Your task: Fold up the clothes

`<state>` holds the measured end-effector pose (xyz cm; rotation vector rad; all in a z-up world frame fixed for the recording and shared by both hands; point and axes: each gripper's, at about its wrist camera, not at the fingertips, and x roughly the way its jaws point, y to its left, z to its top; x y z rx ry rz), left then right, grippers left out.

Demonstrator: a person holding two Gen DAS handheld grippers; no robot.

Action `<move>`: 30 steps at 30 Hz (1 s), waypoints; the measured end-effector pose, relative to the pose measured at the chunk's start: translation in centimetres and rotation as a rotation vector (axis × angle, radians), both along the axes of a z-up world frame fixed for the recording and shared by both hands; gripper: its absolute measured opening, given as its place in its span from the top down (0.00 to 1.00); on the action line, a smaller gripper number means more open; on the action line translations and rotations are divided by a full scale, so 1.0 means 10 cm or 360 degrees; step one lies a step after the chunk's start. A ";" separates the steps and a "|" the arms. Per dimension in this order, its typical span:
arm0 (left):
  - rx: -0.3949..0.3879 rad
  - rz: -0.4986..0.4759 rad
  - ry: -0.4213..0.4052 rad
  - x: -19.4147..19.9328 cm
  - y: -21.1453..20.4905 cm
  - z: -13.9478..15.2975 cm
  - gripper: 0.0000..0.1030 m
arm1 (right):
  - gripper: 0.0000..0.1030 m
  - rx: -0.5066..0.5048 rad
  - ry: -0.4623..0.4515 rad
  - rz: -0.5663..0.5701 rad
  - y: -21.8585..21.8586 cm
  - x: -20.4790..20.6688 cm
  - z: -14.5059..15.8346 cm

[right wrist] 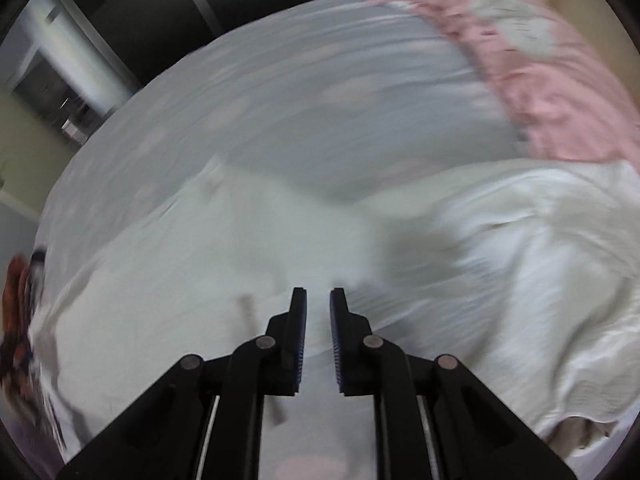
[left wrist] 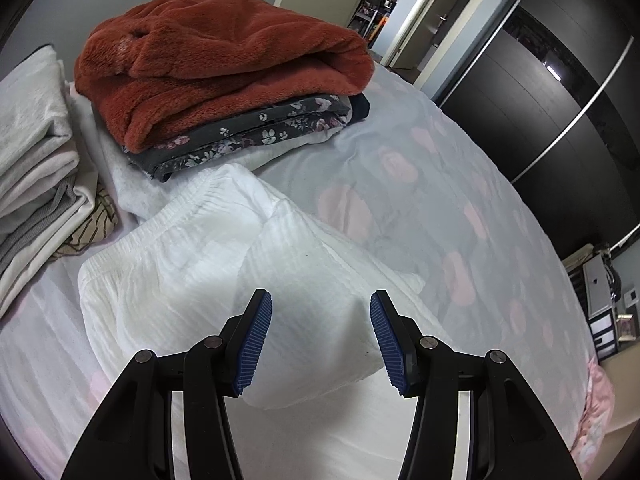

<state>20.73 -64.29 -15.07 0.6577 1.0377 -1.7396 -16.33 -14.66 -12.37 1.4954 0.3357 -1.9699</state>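
left tool (left wrist: 321, 300) gapes above white garment (left wrist: 200, 256).

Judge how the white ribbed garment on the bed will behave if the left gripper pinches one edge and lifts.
The white ribbed garment would probably go limp and drape, since it already lies in soft folds on the bed. Its thin, textured knit suggests it is light and unlikely to slip from the ridged pads. The left gripper is open above it.

Bedsheet (left wrist: 400, 148) lies bare right of white garment (left wrist: 192, 256): open passage. Stack topped by rust fleece (left wrist: 224, 56) blocks the far side; folded pale pile (left wrist: 36, 168) blocks the left.
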 end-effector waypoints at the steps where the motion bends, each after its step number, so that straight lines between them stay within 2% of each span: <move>1: -0.0007 -0.0003 -0.0002 0.00 0.00 0.00 0.48 | 0.87 0.0030 -0.0001 0.0045 -0.10 0.06 -0.09; 4: -0.0026 -0.0008 -0.0007 0.02 0.00 0.02 0.48 | 0.87 0.0135 -0.0008 0.0110 -0.35 0.15 -0.38; 7: -0.0028 -0.0008 -0.0010 0.04 -0.02 0.02 0.48 | 0.87 0.0163 -0.0007 0.0057 -0.50 0.06 -0.54; 14: -0.0043 -0.0050 -0.0065 -0.07 -0.04 -0.05 0.48 | 0.87 0.0066 0.0145 -0.0199 -0.70 -0.63 -0.24; 19: -0.0046 -0.0084 -0.0105 -0.16 -0.07 -0.11 0.48 | 0.87 0.0052 0.0194 -0.0321 -0.74 -1.00 -0.02; 21: -0.0045 -0.0089 -0.0108 -0.16 -0.07 -0.11 0.48 | 0.84 0.0070 0.0199 -0.0268 -0.79 -0.99 0.04; 22: -0.0045 -0.0091 -0.0109 -0.17 -0.07 -0.12 0.48 | 0.78 0.0068 0.0200 -0.0234 -0.81 -0.95 0.08; 23: -0.0044 -0.0094 -0.0110 -0.17 -0.08 -0.12 0.48 | 0.77 0.0065 0.0200 -0.0197 -0.83 -0.91 0.11; 27: -0.0042 -0.0104 -0.0110 -0.19 -0.08 -0.13 0.48 | 0.73 0.0012 0.0068 -0.0036 -1.01 -0.49 0.19; 30: -0.0034 -0.0123 -0.0074 -0.16 -0.08 -0.11 0.48 | 0.66 0.0038 -0.0007 0.0139 -1.31 -0.12 0.14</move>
